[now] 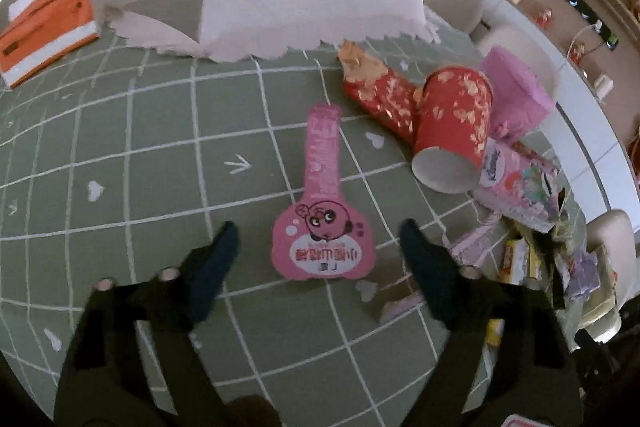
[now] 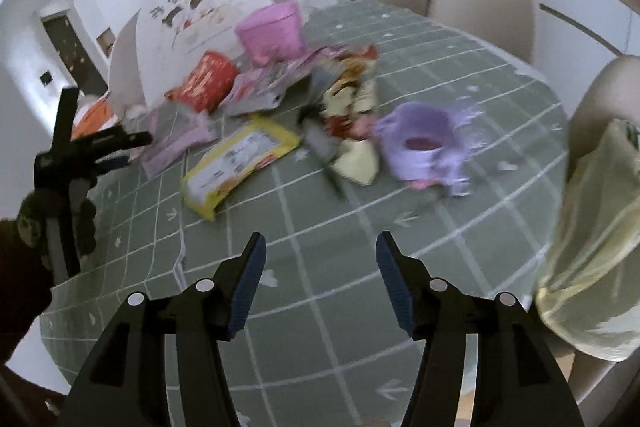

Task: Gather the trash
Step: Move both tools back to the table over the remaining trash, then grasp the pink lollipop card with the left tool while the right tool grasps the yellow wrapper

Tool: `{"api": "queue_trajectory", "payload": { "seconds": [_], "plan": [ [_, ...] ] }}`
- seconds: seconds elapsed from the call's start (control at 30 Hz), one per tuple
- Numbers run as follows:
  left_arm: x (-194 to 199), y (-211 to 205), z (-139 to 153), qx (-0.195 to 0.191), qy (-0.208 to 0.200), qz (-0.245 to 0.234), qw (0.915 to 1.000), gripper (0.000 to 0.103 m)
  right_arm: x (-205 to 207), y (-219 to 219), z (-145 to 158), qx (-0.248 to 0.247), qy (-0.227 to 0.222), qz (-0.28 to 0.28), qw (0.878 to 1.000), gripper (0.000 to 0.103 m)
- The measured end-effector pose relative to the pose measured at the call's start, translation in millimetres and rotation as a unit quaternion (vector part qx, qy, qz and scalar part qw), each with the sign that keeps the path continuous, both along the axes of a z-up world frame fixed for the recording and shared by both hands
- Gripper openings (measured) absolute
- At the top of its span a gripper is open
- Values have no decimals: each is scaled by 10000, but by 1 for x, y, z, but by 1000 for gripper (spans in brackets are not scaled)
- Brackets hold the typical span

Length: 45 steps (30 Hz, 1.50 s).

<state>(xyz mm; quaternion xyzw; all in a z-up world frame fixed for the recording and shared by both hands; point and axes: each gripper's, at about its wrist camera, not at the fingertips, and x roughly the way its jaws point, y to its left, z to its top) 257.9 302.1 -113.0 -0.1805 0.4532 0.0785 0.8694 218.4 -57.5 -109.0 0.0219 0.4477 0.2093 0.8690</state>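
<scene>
A flat pink wrapper (image 1: 320, 223) (cartoon face printed on it) lies on the green gridded desk (image 1: 160, 147), between the spread fingers of the left tool (image 1: 318, 239), which touches nothing. Just right of it lies a red paper cup (image 1: 454, 131) on its side. The right tool (image 2: 320, 247) hangs wide and empty, well short of the yellow packet (image 2: 240, 163) and purple cup (image 2: 420, 147).

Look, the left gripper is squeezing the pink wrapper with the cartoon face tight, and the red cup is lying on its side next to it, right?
Not quite. The left gripper is open, its fingers apart on either side of the pink wrapper, not squeezing it. The left wrist view shows this. The red cup does lie on its side nearby.
</scene>
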Motion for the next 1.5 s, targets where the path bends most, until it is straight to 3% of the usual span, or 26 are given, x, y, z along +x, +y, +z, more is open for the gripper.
{"api": "queue_trajectory", "payload": {
  "seconds": [0.23,0.3,0.53,0.8,1.03,1.13,1.2,1.27,1.37,1.5],
  "plan": [
    [6,-10,0,390,73,-262,9989,63,13,33,-10,30,54,84,9999,54],
    [6,-14,1,528,110,-318,9980,48,17,38,-14,-18,116,111,9999,54],
    [-15,-14,15,-9,-120,-355,9993,49,24,47,-18,-54,182,161,9997,54],
    [-52,-34,38,-244,-393,-815,9956,49,27,49,-22,-45,292,95,9995,54],
    [-67,-25,41,-526,-402,-635,9958,49,27,51,-22,70,390,-473,9981,55],
    [-72,-20,41,-568,-377,-581,9960,49,29,55,-20,-26,449,-498,9977,55],
    [-78,-18,42,-557,-366,-550,9963,49,31,65,-18,-273,480,-219,9982,55],
    [-82,-14,43,-526,-373,-522,9966,49,31,71,-11,-143,292,-118,9994,55],
    [-90,-10,46,-480,-413,-464,9969,49,36,83,1,-132,-24,-251,9996,55],
    [-97,-4,48,-433,-436,-376,9974,49,62,103,1,-56,108,-461,9989,55]
  ]
}}
